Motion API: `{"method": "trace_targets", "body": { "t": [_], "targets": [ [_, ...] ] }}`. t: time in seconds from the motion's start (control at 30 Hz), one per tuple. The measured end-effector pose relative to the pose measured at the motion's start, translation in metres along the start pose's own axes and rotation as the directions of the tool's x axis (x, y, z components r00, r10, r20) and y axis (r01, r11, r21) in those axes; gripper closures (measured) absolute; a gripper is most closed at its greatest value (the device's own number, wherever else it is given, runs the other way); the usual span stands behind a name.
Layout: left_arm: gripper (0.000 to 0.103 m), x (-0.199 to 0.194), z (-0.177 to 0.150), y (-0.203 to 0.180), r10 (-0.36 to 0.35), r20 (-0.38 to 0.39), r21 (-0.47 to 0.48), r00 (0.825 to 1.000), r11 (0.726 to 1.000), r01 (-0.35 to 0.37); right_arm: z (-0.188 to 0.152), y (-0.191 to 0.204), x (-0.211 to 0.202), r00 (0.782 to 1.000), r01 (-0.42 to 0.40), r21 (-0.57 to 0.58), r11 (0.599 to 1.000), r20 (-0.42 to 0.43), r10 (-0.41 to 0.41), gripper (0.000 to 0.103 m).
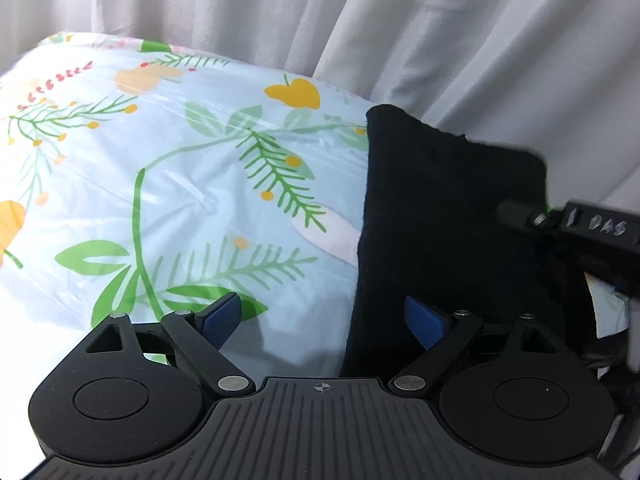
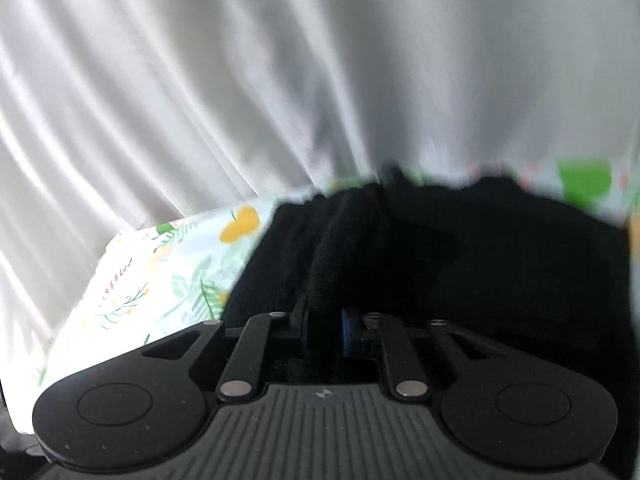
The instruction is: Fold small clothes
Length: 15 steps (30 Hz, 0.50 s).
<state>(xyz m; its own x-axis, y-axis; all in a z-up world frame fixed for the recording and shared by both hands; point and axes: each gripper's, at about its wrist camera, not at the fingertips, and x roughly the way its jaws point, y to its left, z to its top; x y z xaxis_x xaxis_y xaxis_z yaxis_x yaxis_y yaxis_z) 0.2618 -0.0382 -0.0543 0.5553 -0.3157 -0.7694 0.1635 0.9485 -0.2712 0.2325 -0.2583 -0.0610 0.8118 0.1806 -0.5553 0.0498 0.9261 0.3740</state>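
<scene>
Matte black grippers with blue finger pads

The left gripper (image 1: pixel 322 318) has ribbed grey housing, round black side discs, silver pivot screws and a crosshair mark; the right gripper (image 2: pixel 323 330) matches it, its arm showing pale scrawled lettering.

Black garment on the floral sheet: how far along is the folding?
The black garment already lies as a rough rectangle on the floral sheet. The right claw is pinching a fabric ridge; the left claw is open, empty. Finishing folds remain.
</scene>
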Motion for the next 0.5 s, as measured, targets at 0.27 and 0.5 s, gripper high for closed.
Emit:
{"method": "trace_targets", "body": {
  "t": [0.27, 0.5],
  "targets": [
    [0.009, -0.009, 0.005, -0.028, -0.056, 0.037, 0.043, 0.998, 0.998, 0.055, 0.008, -0.006, -0.046, 0.983, 0.143, -0.139, 0.98, 0.131, -0.125, 0.09],
    [0.009, 0.017, -0.007, -0.06, -0.06, -0.03, 0.165, 0.998, 0.984, 0.064, -0.008, -0.066, -0.029, 0.986, 0.166, 0.019, 0.986, 0.014, -0.166, 0.088]
  ]
}}
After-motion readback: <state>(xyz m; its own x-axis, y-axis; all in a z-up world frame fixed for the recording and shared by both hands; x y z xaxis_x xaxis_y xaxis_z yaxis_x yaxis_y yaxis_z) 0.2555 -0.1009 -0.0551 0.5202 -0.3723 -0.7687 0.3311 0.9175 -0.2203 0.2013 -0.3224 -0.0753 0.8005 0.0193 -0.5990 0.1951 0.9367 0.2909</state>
